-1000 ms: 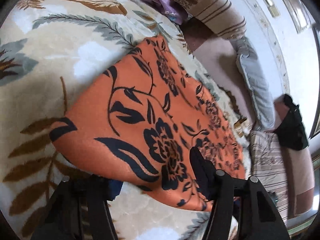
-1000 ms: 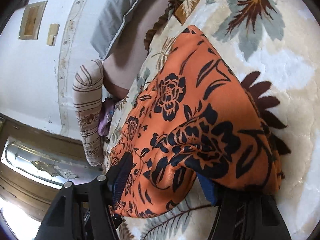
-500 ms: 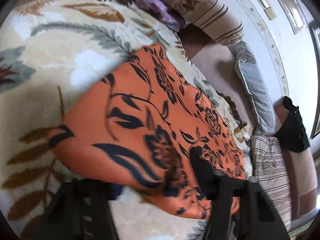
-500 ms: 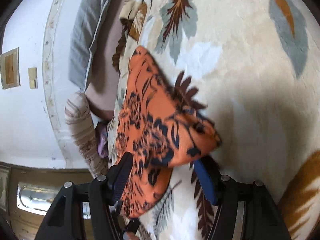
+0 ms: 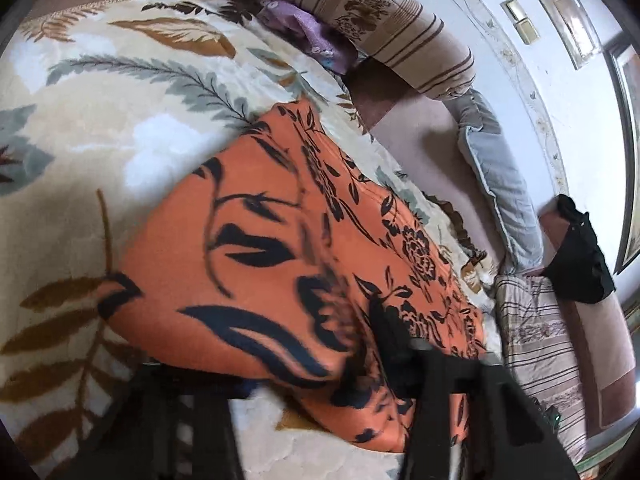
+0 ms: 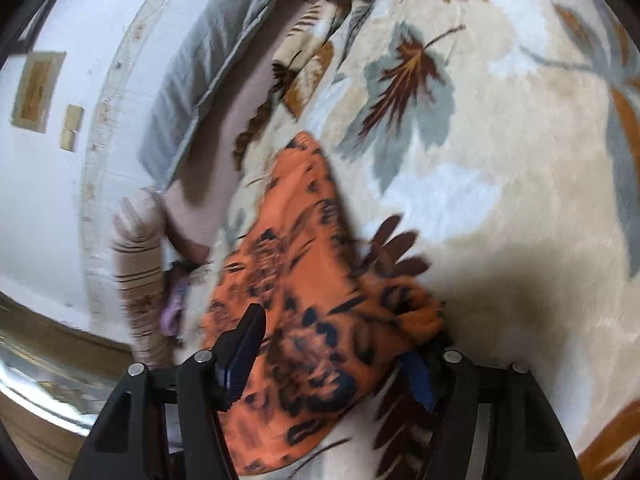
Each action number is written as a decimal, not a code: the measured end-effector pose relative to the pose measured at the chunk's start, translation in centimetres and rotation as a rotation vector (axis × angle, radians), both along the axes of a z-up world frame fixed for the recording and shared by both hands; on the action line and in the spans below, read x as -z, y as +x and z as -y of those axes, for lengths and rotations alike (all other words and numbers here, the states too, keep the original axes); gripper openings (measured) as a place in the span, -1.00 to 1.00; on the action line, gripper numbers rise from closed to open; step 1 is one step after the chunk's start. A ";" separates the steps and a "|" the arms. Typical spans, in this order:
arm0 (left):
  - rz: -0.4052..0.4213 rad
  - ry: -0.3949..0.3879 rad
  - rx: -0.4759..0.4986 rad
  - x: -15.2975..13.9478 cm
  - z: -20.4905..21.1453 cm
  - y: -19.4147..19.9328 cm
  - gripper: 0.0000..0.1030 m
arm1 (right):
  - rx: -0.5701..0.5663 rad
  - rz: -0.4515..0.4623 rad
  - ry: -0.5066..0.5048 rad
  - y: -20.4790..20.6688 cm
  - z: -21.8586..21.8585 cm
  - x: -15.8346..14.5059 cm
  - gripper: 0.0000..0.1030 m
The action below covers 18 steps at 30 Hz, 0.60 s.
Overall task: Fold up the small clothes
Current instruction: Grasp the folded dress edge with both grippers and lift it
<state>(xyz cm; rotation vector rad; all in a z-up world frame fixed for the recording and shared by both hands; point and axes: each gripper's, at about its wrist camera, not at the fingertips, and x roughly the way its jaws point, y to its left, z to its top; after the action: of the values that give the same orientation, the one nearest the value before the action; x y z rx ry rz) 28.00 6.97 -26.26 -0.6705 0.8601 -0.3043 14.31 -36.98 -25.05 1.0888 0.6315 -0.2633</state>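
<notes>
An orange cloth with black flower print [image 5: 304, 248] lies on a cream leaf-patterned blanket [image 5: 120, 92]. My left gripper [image 5: 304, 364] is at the cloth's near edge, fingers spread wide, one finger under the cloth and one on top; the view is blurred. In the right wrist view the same cloth [image 6: 316, 300] is bunched and draped between the fingers of my right gripper [image 6: 332, 360]. Its jaws stand wide apart, with the cloth's edge over the right blue pad [image 6: 418, 376].
A striped bolster [image 5: 384, 28], a purple cloth [image 5: 308, 36], a grey pillow [image 5: 500, 184] and a black garment [image 5: 580, 256] lie along the wall side. A striped cushion [image 5: 536, 340] is at the right. The blanket [image 6: 500, 160] stretches to the right.
The right gripper has lifted and swung back with the cloth's end, bunching it and uncovering blanket. The left gripper has shifted slightly and stays at the cloth's near edge.
</notes>
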 end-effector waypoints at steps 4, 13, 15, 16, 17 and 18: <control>0.002 -0.002 0.007 0.0 0.0 0.3 -0.54 | -0.050 -0.010 -0.097 1.5 -1.0 -0.4 0.26; 0.063 0.030 0.033 -3.9 0.2 -1.6 -0.69 | -0.136 0.105 -0.225 -0.2 -3.5 -4.8 -0.54; 0.071 0.037 0.046 -5.1 0.0 -3.3 -0.69 | -0.145 0.116 -0.218 -1.7 -3.8 -5.9 -0.54; 0.071 0.049 0.051 -5.7 -0.2 -4.4 -0.69 | -0.150 0.109 -0.212 -2.5 -4.0 -6.3 -0.54; 0.068 0.057 0.051 -6.0 -0.3 -5.5 -0.69 | -0.154 0.104 -0.205 -3.3 -4.0 -6.6 -0.54; 0.057 0.068 0.053 -6.1 -0.5 -6.8 -0.69 | -0.158 0.098 -0.195 -4.2 -4.0 -6.9 -0.54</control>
<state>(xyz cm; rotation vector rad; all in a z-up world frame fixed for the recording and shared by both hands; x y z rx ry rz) 21.21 7.42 -20.15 -0.5743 0.8311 -0.3390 10.09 -32.97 -18.20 0.8545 0.5878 -0.1312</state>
